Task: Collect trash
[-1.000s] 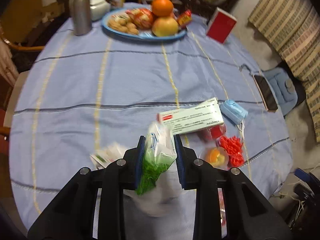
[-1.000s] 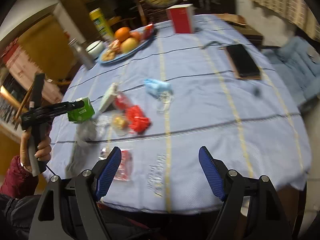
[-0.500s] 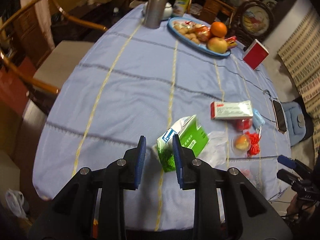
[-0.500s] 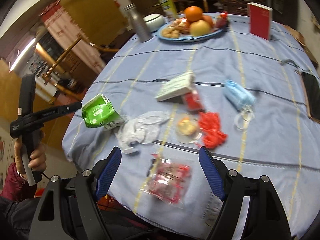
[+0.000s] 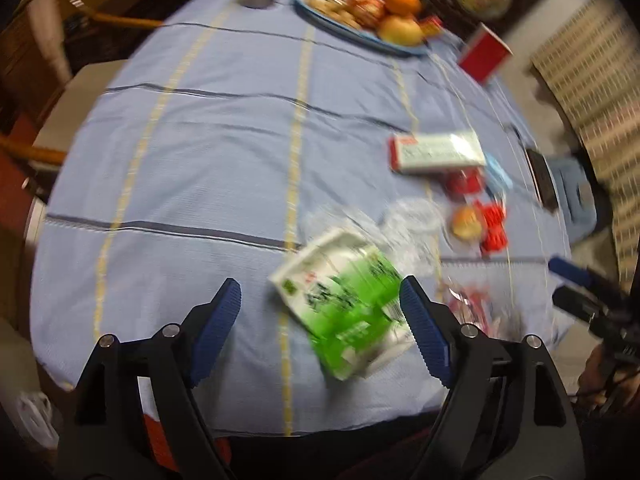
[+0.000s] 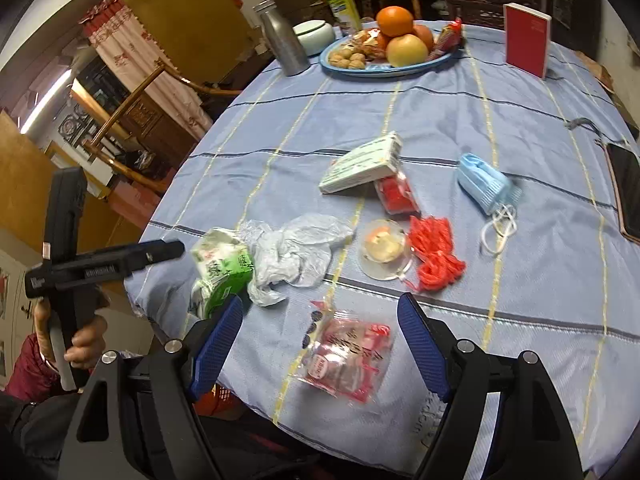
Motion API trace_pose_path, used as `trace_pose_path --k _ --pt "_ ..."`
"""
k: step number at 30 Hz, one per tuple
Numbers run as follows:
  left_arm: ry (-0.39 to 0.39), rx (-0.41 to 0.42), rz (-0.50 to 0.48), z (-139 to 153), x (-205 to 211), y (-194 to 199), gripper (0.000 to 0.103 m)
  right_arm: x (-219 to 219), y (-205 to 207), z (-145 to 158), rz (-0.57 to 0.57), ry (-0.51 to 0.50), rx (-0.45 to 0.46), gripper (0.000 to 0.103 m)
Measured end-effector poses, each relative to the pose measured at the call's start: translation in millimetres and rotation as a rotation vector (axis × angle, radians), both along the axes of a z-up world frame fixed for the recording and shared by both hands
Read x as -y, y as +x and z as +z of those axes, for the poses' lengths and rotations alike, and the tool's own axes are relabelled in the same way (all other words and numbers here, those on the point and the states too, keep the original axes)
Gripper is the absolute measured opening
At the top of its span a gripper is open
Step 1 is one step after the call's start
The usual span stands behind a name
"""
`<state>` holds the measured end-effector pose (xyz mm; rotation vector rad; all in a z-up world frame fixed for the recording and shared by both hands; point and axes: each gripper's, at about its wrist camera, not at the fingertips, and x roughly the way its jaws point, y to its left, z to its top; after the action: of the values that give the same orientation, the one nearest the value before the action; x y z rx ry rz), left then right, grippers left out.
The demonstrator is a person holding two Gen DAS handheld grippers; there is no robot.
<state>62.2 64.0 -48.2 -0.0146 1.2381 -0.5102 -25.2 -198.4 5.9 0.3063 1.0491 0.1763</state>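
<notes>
Right gripper (image 6: 320, 344): ribbed blue pads apart, empty, above crinkled red-and-clear snack packet (image 6: 346, 358) | Left gripper (image 5: 320, 320): jaws opening, pads clear of green-white carton (image 5: 346, 308), printing blurred, at table edge (image 6: 180, 308) | Beyond: crumpled plastic bag (image 6: 296, 256), flat white box (image 6: 362, 168).

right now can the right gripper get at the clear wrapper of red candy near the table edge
Probably yes. The right gripper stands open just above the clear wrapper of red candy, which lies alone on the blue cloth, nothing covering it.

Bare tablecloth (image 5: 208, 152) left; litter (image 6: 434, 254) crowds right.
</notes>
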Motion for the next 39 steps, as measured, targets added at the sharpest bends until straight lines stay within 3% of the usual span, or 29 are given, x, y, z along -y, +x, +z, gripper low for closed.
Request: trace_pose_path --k 3,11,18,19,23,27,30,35,39 --pt "0.009 -0.015 -0.050 -8 13 -4 0.079 6 -7 0 -0.026 -0.004 -0.002 0.079" --pt "-0.017 -0.092 -0.074 -23 26 -2 0.081 19 -22 -2 -0.084 -0.010 -0.016 0.079" --pt "0.046 -0.100 -0.088 -41 41 -3 0.080 22 -30 -2 -0.100 -0.020 -0.021 0.079" --pt "0.053 -0.094 -0.085 -42 40 -3 0.078 23 -30 -2 -0.103 -0.019 -0.022 0.079" --pt "0.035 -0.064 -0.091 -40 36 -5 0.042 23 -31 -3 -0.102 -0.013 -0.025 0.079" --pt "0.036 0.014 -0.086 -27 33 -10 0.027 19 -29 -2 -0.085 -0.014 -0.017 0.078" --pt "-0.037 0.029 -0.038 -8 18 -6 0.026 15 -26 -2 -0.071 -0.004 -0.015 0.078" --pt "-0.074 0.083 0.033 20 -8 1 0.025 2 -16 -10 -0.020 0.015 -0.045 0.078" --pt "-0.098 0.091 0.082 29 -25 3 0.025 -13 -7 -28 0.026 -0.010 -0.138 0.079"
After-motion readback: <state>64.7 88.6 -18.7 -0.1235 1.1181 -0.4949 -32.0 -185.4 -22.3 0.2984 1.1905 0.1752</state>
